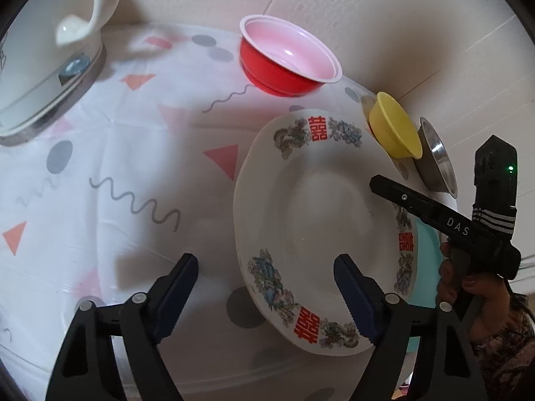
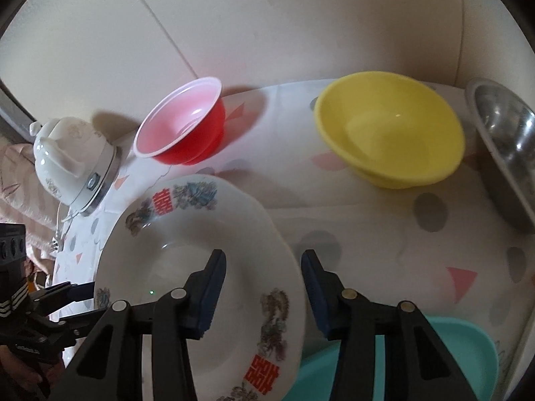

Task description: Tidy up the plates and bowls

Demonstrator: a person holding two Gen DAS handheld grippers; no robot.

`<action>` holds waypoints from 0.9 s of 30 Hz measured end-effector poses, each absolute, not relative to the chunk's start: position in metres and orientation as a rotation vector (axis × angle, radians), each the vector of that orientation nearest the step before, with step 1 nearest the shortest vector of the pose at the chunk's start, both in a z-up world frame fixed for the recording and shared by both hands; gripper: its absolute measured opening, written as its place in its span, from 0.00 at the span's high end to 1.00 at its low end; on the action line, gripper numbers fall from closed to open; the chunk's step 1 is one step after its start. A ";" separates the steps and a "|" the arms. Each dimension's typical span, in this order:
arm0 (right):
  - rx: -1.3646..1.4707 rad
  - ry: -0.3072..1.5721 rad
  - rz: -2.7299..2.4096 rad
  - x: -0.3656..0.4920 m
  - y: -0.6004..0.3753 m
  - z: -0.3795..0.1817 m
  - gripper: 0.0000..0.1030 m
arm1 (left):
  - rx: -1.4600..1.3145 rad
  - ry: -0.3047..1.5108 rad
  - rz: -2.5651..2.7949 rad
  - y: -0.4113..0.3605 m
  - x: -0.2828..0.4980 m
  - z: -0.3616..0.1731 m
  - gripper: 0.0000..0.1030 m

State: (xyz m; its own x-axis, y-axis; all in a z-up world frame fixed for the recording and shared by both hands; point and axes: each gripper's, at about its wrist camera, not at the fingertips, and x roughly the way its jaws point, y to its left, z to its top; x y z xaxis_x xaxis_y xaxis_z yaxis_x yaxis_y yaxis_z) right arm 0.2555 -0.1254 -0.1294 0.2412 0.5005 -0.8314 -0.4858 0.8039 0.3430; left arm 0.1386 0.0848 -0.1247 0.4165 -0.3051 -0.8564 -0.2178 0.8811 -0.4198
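A white plate with red characters and floral rim (image 1: 314,220) (image 2: 200,254) lies on the patterned tablecloth, its right edge resting on a teal plate (image 1: 426,267) (image 2: 461,361). My left gripper (image 1: 265,267) is open, its jaws straddling the plate's near left rim. My right gripper (image 2: 264,264) is open over the plate's right rim; it also shows in the left wrist view (image 1: 378,180). A red bowl (image 1: 287,56) (image 2: 184,123), a yellow bowl (image 1: 394,127) (image 2: 391,130) and a steel bowl (image 1: 436,157) (image 2: 505,147) stand behind.
A white electric kettle on a metal base (image 1: 50,50) (image 2: 73,163) stands at the table's left. The tablecloth (image 1: 117,167) has triangles, dots and squiggles. A pale wall (image 2: 267,16) runs right behind the bowls.
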 end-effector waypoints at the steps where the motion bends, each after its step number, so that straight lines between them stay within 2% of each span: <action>1: 0.027 1.147 0.680 0.256 -0.126 -0.131 0.54 | -0.519 1.155 -0.070 0.084 0.139 -0.125 0.32; 2: 0.032 1.151 0.680 0.257 -0.125 -0.132 0.54 | -0.519 1.158 -0.080 0.083 0.140 -0.126 0.38; 4: 0.040 1.150 0.683 0.257 -0.125 -0.133 0.60 | -0.513 1.152 -0.085 0.080 0.141 -0.126 0.39; 5: 0.045 1.151 0.687 0.258 -0.127 -0.133 0.61 | -0.515 1.151 -0.092 0.080 0.140 -0.126 0.44; 12: 0.089 1.166 0.718 0.262 -0.134 -0.136 0.66 | -0.492 1.128 -0.112 0.077 0.143 -0.126 0.47; 15: 0.081 1.162 0.709 0.262 -0.132 -0.137 0.69 | -0.465 1.118 -0.126 0.073 0.145 -0.127 0.60; 27: 0.145 1.197 0.718 0.248 -0.133 -0.140 0.74 | -0.413 1.088 -0.040 0.079 0.139 -0.124 0.63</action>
